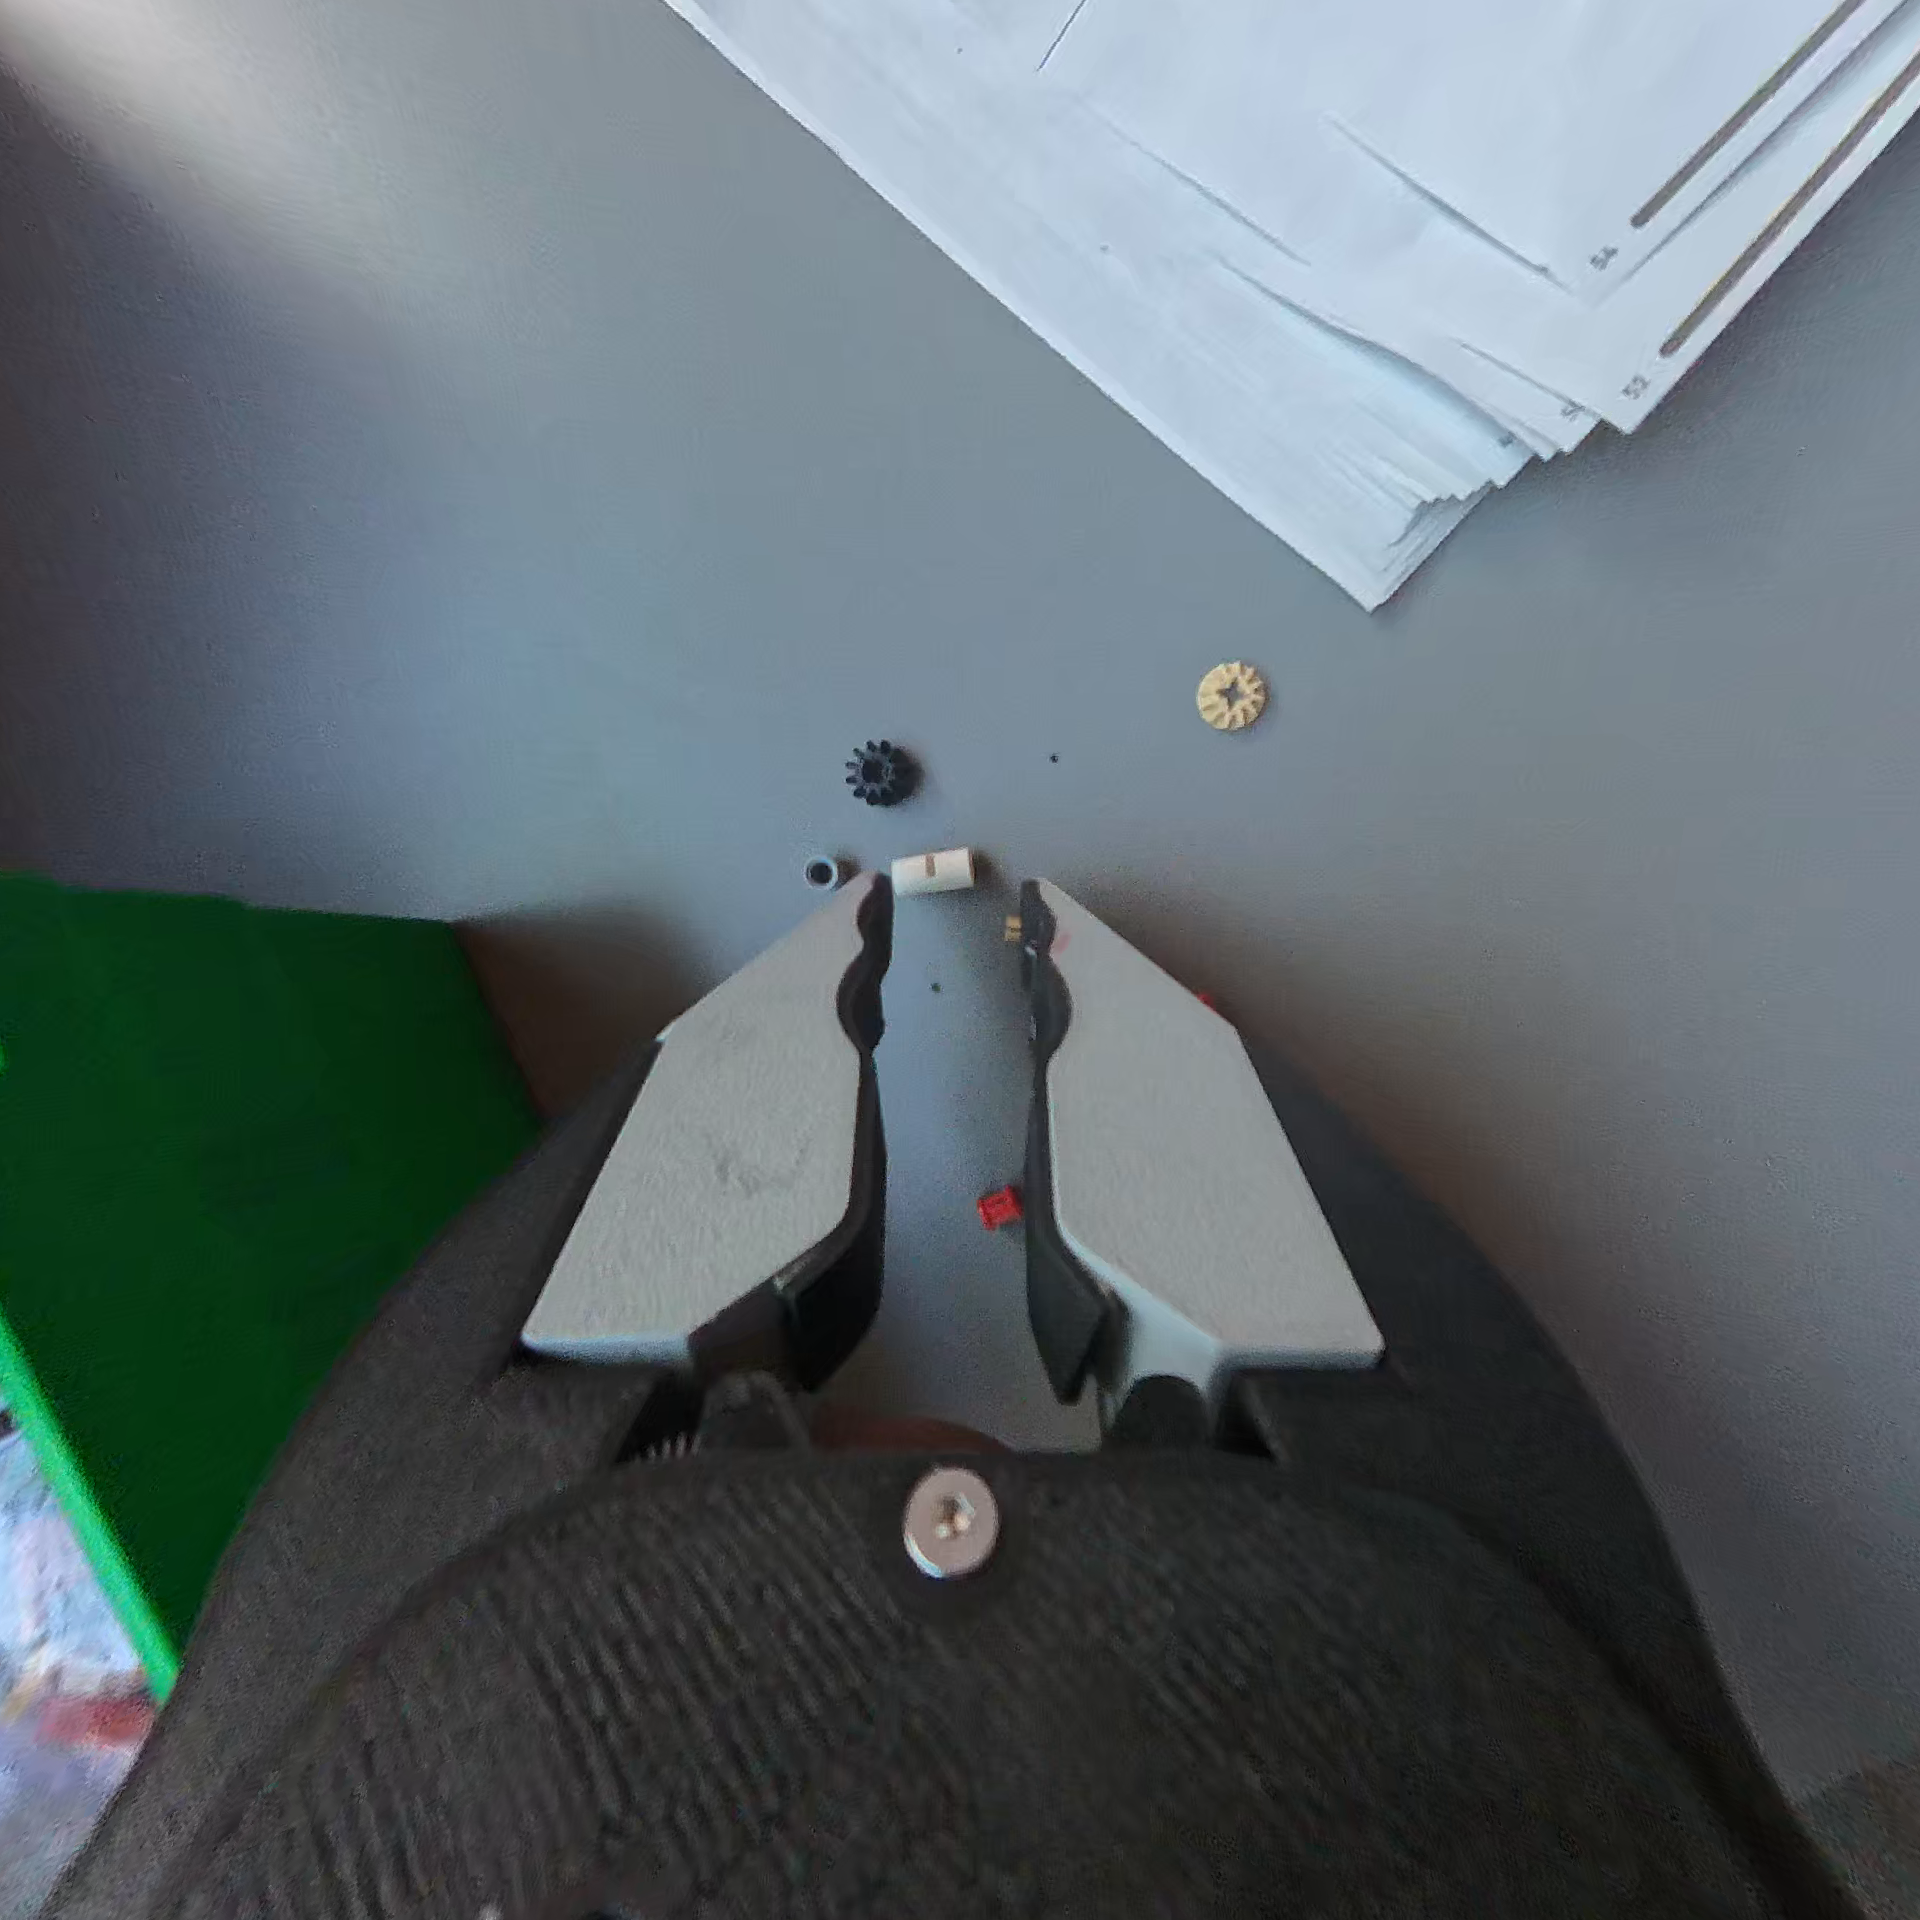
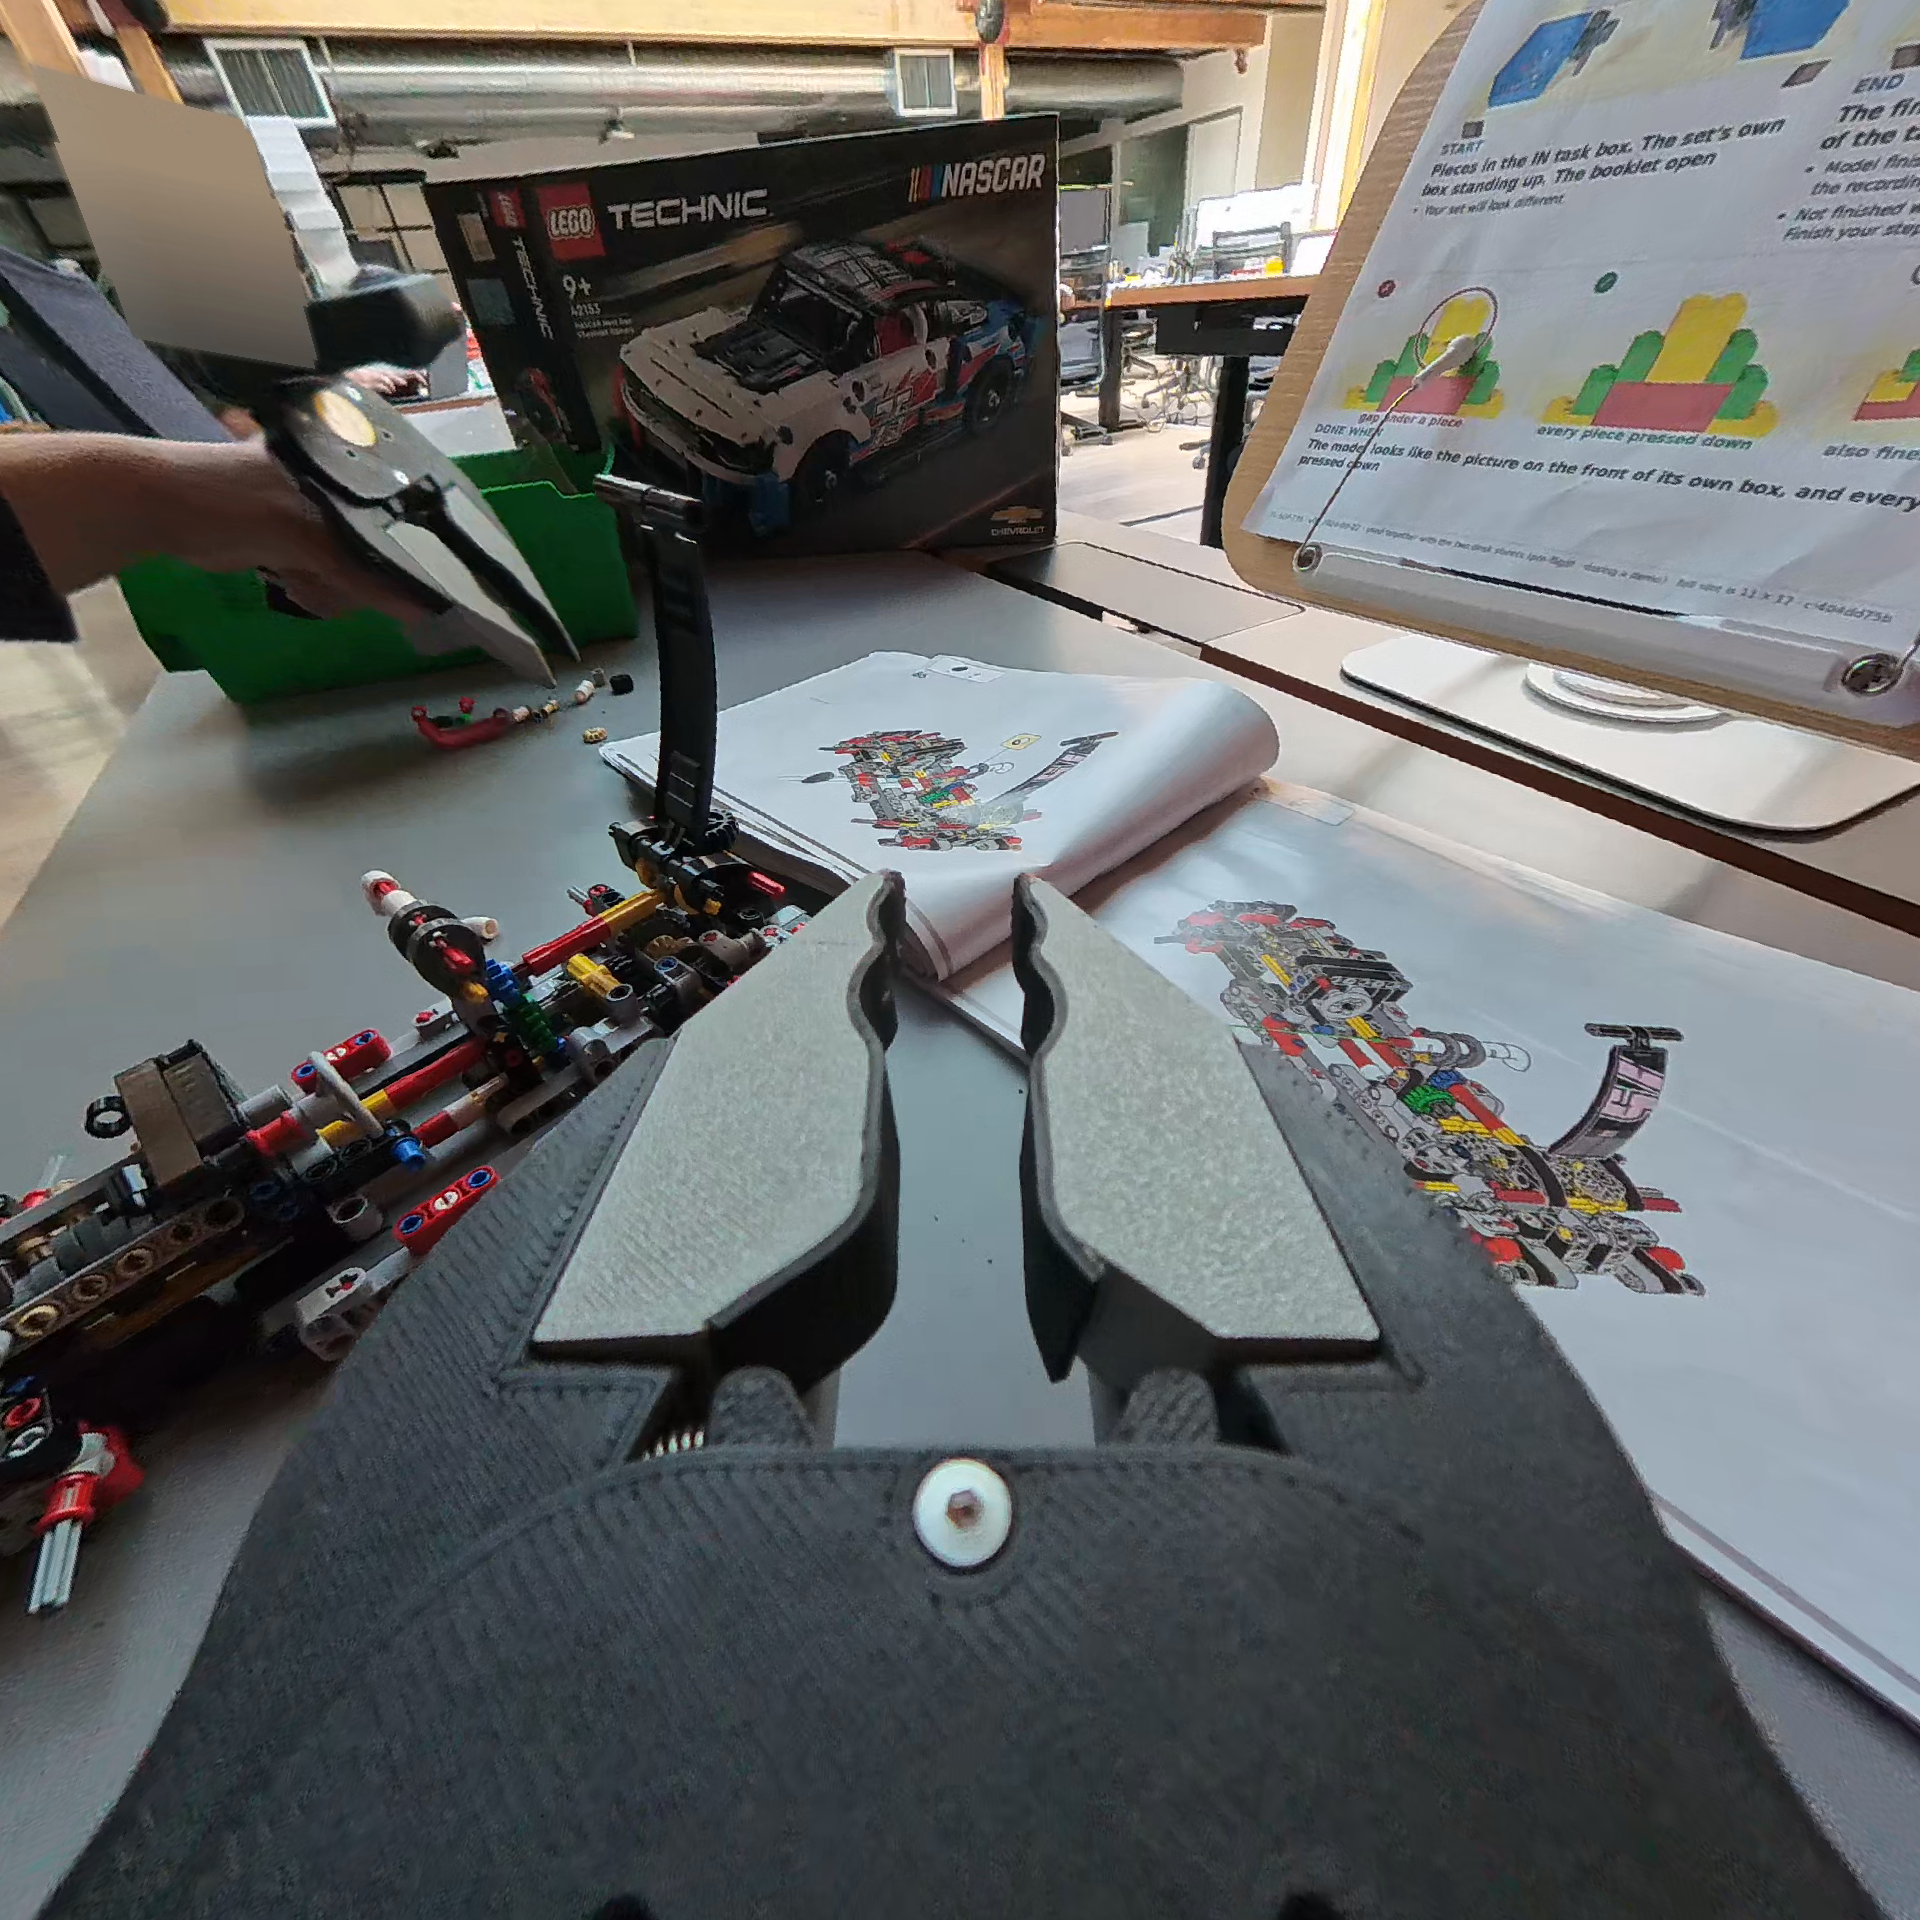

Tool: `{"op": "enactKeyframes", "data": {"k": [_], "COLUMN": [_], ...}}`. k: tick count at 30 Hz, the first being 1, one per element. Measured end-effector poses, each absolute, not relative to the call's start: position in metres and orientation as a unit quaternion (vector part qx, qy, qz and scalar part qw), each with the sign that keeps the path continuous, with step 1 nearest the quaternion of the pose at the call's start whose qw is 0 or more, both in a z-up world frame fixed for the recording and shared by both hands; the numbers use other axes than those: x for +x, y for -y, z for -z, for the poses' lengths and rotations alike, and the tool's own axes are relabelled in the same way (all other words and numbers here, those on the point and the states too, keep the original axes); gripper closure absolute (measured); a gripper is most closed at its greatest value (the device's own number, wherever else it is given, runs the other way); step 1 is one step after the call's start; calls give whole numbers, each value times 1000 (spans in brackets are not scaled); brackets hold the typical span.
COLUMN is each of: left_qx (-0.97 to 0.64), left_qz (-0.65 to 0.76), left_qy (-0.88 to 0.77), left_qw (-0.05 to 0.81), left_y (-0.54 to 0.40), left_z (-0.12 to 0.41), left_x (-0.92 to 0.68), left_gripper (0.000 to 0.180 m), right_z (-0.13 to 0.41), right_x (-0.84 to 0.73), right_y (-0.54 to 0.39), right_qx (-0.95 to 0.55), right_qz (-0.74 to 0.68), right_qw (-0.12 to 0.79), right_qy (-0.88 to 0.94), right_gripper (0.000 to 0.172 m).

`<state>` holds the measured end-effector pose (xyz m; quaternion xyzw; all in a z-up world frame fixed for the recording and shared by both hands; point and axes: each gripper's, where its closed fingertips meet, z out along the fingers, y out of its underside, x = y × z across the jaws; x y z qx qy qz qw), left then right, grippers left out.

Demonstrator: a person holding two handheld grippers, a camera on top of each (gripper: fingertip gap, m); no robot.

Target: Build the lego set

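Note:
My left gripper (image 1: 956, 894) is open and empty, low over the grey table (image 1: 520, 623). A white cylinder piece (image 1: 935, 871) lies just past its tips. A small grey bush (image 1: 823, 871) lies beside its left fingertip and a tiny tan piece (image 1: 1010, 925) beside the right one. A black gear (image 1: 883, 774) and a tan gear (image 1: 1231, 696) lie farther out. A red piece (image 1: 997, 1208) lies on the table under the fingers. My right gripper (image 2: 956, 888) is open and empty, above the near edge of the open booklet (image 2: 1039, 779). The left gripper also shows in the right wrist view (image 2: 540, 660), pointing down at the small parts.
A partly built model (image 2: 468, 1039) with an upright black band (image 2: 686, 665) lies left of my right gripper. A green bin (image 2: 416, 623) and a set box (image 2: 779, 343) stand at the back. A sheet on a stand (image 2: 1610, 312) is at right. A red curved piece (image 2: 457, 727) lies near the bin. Left tips to right tips: about 45 cm. About 5 cm separates my left fingertips from the tan gear (image 1: 1231, 696). The right camera catches it too, in the right wrist view (image 2: 593, 731). My left gripper is the nearer one to the red piece (image 1: 997, 1208): about 7 cm, against 45 cm.

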<state>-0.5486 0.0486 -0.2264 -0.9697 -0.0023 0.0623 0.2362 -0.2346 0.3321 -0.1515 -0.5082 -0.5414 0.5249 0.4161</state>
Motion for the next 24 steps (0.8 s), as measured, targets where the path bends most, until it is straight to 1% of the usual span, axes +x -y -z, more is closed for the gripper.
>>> {"op": "enactKeyframes", "data": {"k": [4, 8, 14, 16, 20, 24], "left_qx": [-978, -975, -976, -972, -954, -939], "left_qz": [-55, -49, -57, -65, -74, -68], "left_qy": [9, 13, 20, 16, -36, -88], "left_qw": [202, 216, 211, 227, 287, 326], "left_y": [-48, -53, -49, -53, -78, -94], "left_z": [241, 241, 240, 226, 183, 177], "left_x": [-556, -555, -553, -542, -478, -389], "left_gripper": [159, 166, 166, 166, 166, 167], "right_z": [151, 149, 148, 148, 148, 147], "right_x": [-234, -233, -233, -233, -233, -232], "right_y": [-334, -335, -335, -334, -332, -331], "right_qx": [-510, -510, -510, -508, -504, -502], "right_qz": [-534, -544, -550, -549, -548, -547], "right_qw": [410, 404, 400, 401, 402, 405], "right_qy": [535, 530, 527, 529, 532, 534], "right_gripper": [155, 155, 156, 156, 156, 156]}}
